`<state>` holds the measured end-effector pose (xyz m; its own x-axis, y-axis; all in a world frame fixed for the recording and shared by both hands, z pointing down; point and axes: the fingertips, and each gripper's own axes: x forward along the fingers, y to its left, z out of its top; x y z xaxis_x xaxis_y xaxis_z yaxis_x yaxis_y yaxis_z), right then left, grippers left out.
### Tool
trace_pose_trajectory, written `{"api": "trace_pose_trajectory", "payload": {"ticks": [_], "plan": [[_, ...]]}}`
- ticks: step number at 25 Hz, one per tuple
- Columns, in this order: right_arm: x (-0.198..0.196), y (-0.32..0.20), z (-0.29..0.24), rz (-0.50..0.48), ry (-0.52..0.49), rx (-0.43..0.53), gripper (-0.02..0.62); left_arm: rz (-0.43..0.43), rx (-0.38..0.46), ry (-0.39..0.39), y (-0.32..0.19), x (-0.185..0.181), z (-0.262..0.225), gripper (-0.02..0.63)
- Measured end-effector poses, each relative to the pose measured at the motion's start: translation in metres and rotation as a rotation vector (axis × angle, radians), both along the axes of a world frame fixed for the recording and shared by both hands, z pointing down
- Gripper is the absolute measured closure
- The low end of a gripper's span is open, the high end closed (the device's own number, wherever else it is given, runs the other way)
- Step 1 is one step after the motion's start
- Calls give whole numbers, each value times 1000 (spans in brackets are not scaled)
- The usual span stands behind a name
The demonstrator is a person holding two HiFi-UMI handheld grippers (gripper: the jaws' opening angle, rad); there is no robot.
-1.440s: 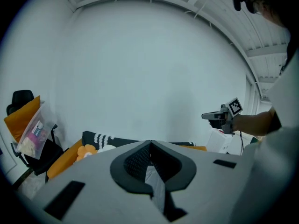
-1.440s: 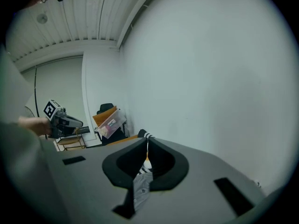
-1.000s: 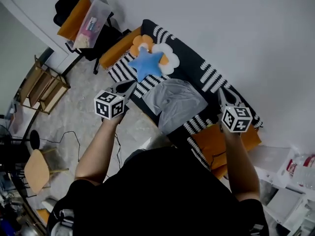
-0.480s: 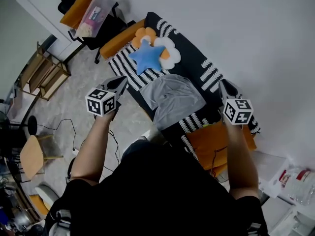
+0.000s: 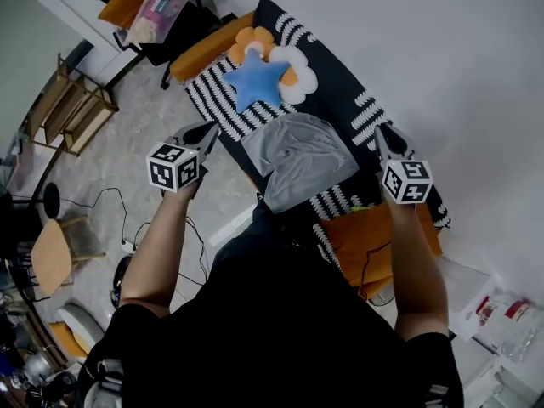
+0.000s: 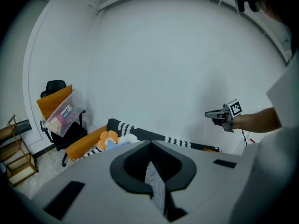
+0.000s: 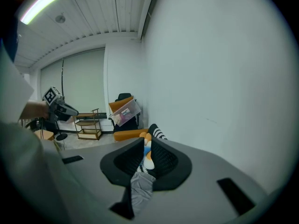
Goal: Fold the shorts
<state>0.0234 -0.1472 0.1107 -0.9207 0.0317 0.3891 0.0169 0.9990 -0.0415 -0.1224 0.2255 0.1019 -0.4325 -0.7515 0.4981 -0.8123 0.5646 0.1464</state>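
The grey shorts (image 5: 297,164) lie spread flat on a sofa draped with a black-and-white striped blanket (image 5: 336,100). My left gripper (image 5: 206,132) hovers off the sofa's front edge, left of the shorts, shut and holding nothing. In the left gripper view the shorts (image 6: 153,177) show as a sliver behind the closed jaws. My right gripper (image 5: 382,133) hangs over the blanket, right of the shorts. Its jaws have just been opening and stand slightly apart with nothing between them. The shorts (image 7: 140,185) show through that gap in the right gripper view.
A blue star pillow (image 5: 259,79) and a flower pillow (image 5: 297,68) lie on the sofa beyond the shorts. Orange sofa cushion (image 5: 374,240) shows near my right arm. A black chair with a clear box (image 5: 157,11), a wooden shelf (image 5: 72,109) and floor cables (image 5: 127,245) stand at left.
Both grippers have sunk a little toward the sofa, staying either side of the shorts. The shorts have not moved.
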Motion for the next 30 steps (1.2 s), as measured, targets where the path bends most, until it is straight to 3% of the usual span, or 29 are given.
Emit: {"api": "trace_pose_trajectory", "payload": {"ticks": [10,17,30], "plan": [[-72,-1,44,2,71,-27,543,-24,18,43,1,-71,44,588],[-135,-4,79,-34,127,10,540,-26,-25,83,-2,-128,85,588],[-205,5,207,-108,352,25,533,-30,-77,230,6,-215,196,588]]}}
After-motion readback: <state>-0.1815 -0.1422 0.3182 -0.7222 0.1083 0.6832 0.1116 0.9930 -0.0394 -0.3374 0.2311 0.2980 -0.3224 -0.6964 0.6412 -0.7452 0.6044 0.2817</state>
